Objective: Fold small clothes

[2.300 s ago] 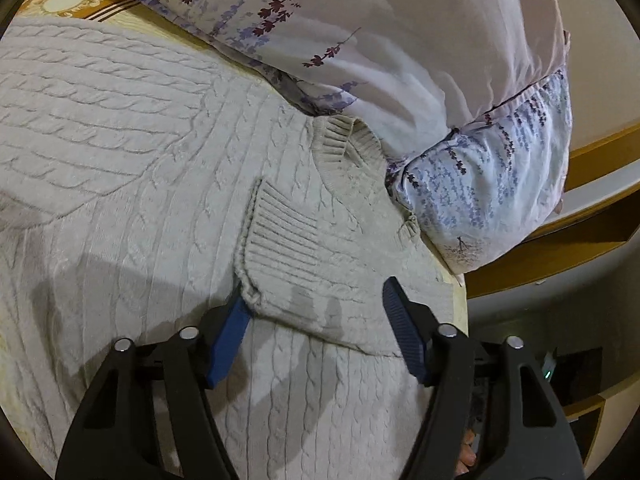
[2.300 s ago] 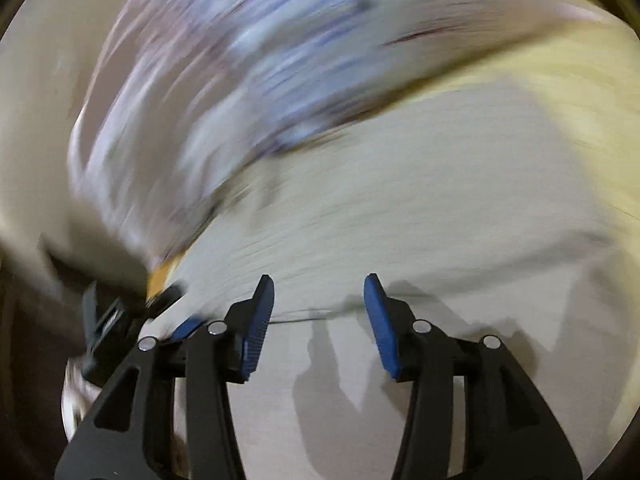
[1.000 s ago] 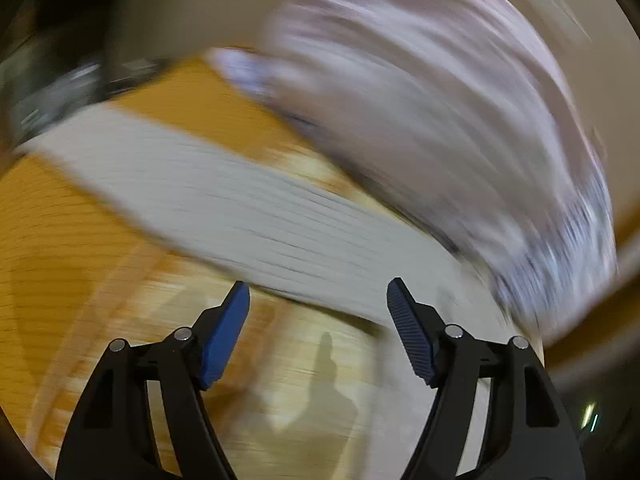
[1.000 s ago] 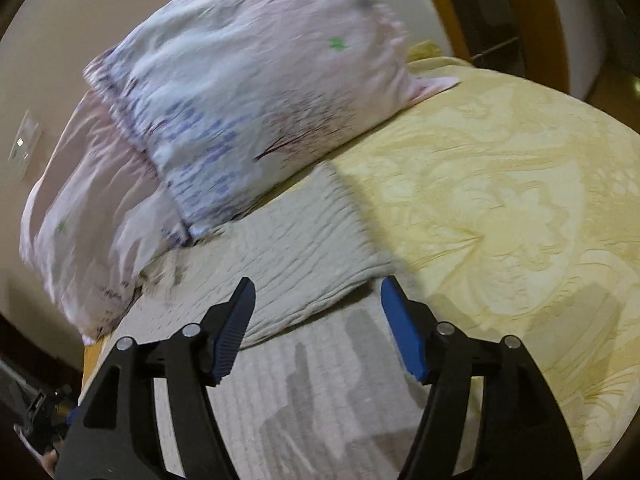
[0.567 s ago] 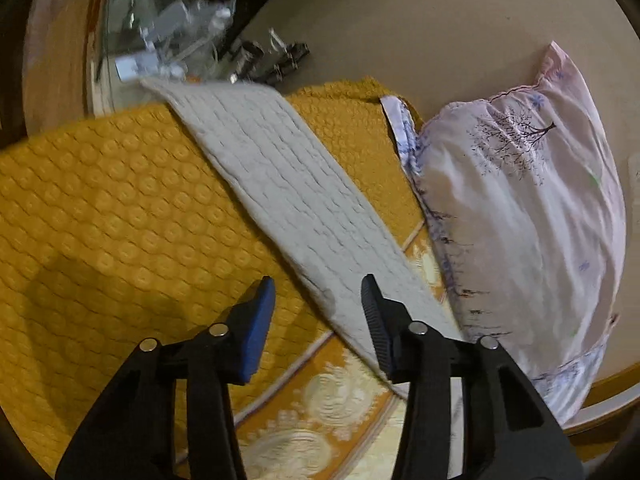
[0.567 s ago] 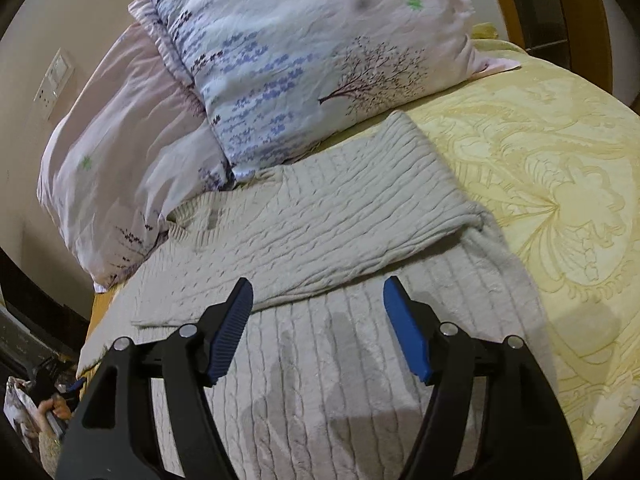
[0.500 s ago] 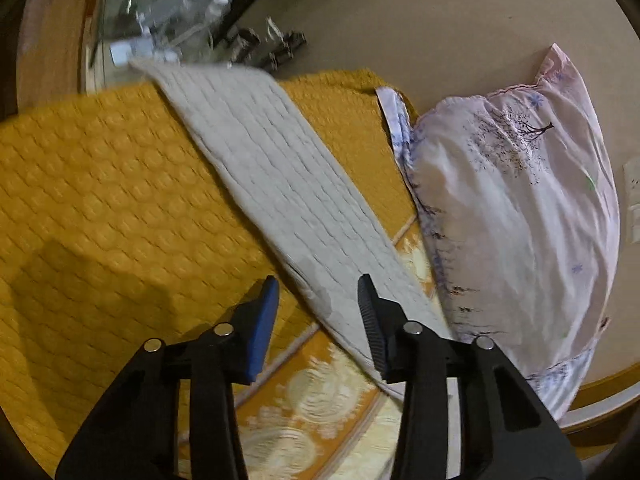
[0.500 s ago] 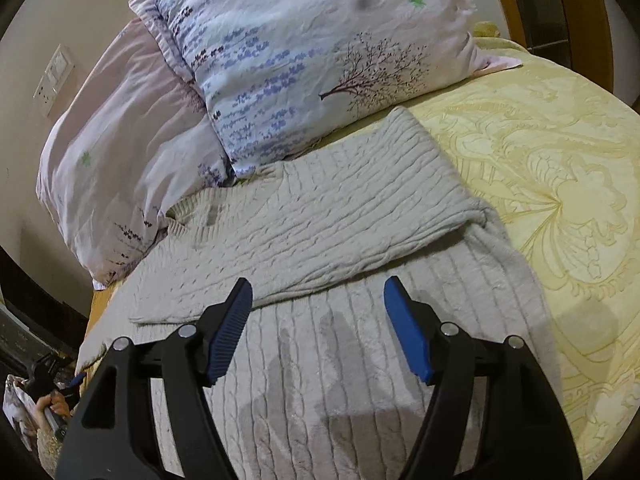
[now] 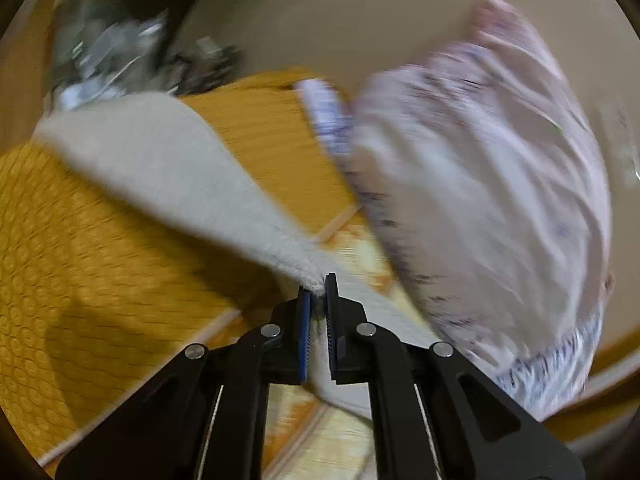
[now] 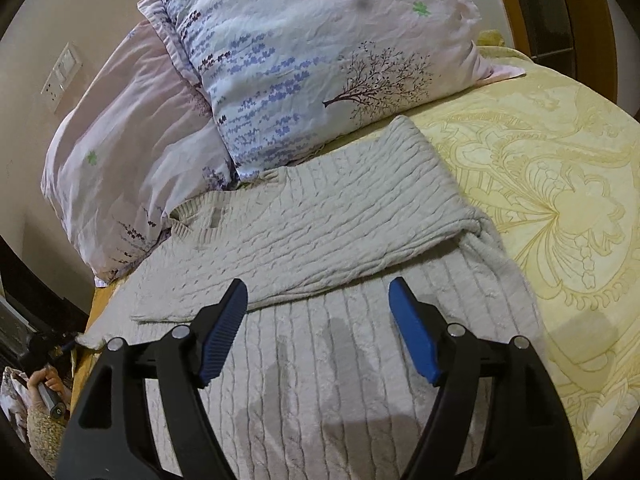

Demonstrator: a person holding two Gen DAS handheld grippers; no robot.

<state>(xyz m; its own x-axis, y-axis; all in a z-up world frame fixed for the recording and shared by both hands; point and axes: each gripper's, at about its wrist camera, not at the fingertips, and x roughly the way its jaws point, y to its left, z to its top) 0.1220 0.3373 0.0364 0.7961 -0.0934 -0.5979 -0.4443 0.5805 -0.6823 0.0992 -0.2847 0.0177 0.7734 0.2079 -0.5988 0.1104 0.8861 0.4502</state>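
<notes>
The left hand-held gripper (image 9: 317, 292) is pinching the edge of the cable-knit sweater's left sleeve (image 9: 168, 184), its blue pads pressed together on the knit; the sleeve is stretching away over the orange bedspread (image 9: 80, 264). The right hand-held gripper (image 10: 318, 320) is hovering wide apart and holding nothing above the sweater (image 10: 320, 344), which is lying flat on the bed with its right sleeve (image 10: 332, 224) folded across the chest, collar just beside the floral pillows (image 10: 320, 56).
</notes>
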